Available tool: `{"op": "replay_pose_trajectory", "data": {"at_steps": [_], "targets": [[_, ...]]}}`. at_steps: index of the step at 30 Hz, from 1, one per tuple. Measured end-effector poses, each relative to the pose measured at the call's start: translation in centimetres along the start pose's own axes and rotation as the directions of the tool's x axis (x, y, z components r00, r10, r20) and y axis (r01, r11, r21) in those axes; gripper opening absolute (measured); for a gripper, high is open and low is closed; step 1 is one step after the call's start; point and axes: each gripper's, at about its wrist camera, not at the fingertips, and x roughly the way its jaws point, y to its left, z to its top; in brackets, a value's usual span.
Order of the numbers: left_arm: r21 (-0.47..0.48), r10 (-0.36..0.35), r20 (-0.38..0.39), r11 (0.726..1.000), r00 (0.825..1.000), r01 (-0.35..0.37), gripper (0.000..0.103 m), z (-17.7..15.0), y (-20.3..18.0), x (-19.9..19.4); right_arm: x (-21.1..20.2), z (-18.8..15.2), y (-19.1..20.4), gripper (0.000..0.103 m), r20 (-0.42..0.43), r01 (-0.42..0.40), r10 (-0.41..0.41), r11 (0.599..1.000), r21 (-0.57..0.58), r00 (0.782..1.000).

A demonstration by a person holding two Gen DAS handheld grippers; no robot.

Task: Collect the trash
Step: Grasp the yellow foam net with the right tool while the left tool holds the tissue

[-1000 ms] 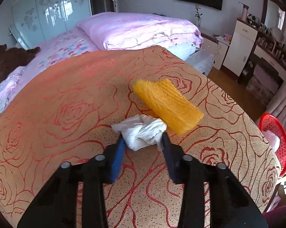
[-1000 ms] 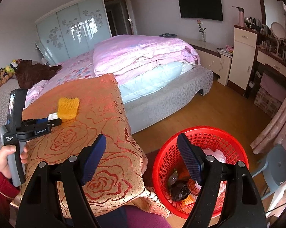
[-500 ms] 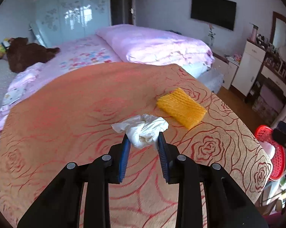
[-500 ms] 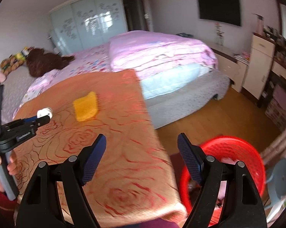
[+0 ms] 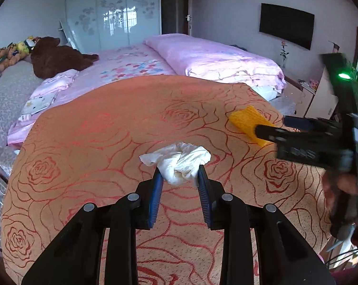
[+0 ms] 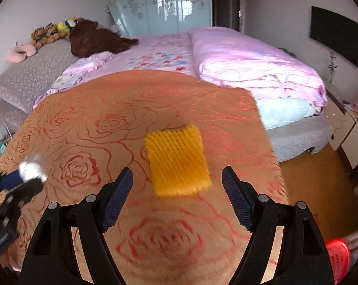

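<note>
My left gripper (image 5: 180, 174) is shut on a crumpled white tissue (image 5: 179, 160) and holds it above the orange rose-patterned cloth (image 5: 102, 147). The tissue shows blurred at the left of the right wrist view (image 6: 32, 167). A yellow foam net sleeve (image 6: 177, 160) lies on the cloth just ahead of my right gripper (image 6: 177, 178), which is open and empty. In the left wrist view the sleeve (image 5: 246, 122) lies at the right, partly behind the right gripper's fingers (image 5: 271, 131).
A red basket (image 6: 336, 255) stands on the wooden floor at the lower right. A bed with a pink quilt (image 5: 214, 59) lies beyond the cloth. Plush toys (image 6: 91, 38) sit at the back left. A white cabinet (image 5: 321, 97) stands at the right.
My right gripper has swung from over the red basket to the cloth and now faces the yellow sleeve. My left gripper has closed on the tissue and lifted it back.
</note>
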Motion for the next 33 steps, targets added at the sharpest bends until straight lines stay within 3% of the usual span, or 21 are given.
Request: {"op": "replay_pose_trajectory", "data": {"at_steps": [6, 8, 17, 22, 33], "targets": [[-0.022, -0.004, -0.007, 1.000, 1.000, 0.004, 0.028, -0.5, 0.7, 0.1, 3.2, 1.0, 0.2, 0.074, -0.061, 0.034, -0.035, 0.999, -0.011, 0.998], [-0.027, -0.005, -0.012, 1.000, 1.000, 0.005, 0.028, -0.7, 0.8, 0.2, 3.7, 0.9, 0.3, 0.060, -0.077, 0.039, -0.040, 0.999, -0.019, 0.996], [-0.030, -0.009, -0.023, 1.000, 1.000, 0.008, 0.028, -0.7, 0.7, 0.6, 2.8, 0.2, 1.4, 0.033, -0.061, 0.044, -0.049, 0.996, -0.075, 0.997], [-0.032, -0.005, -0.018, 0.999, 1.000, 0.004, 0.028, -0.8, 0.6, 0.4, 1.5, -0.5, 1.2, 0.027, -0.042, 0.039, -0.041, 0.998, -0.054, 0.998], [-0.019, 0.002, -0.009, 1.000, 1.000, -0.002, 0.028, -0.8, -0.1, -0.1, -2.8, -3.9, 1.7, 0.026, 0.004, -0.004, 0.004, 1.000, -0.010, 1.000]]}}
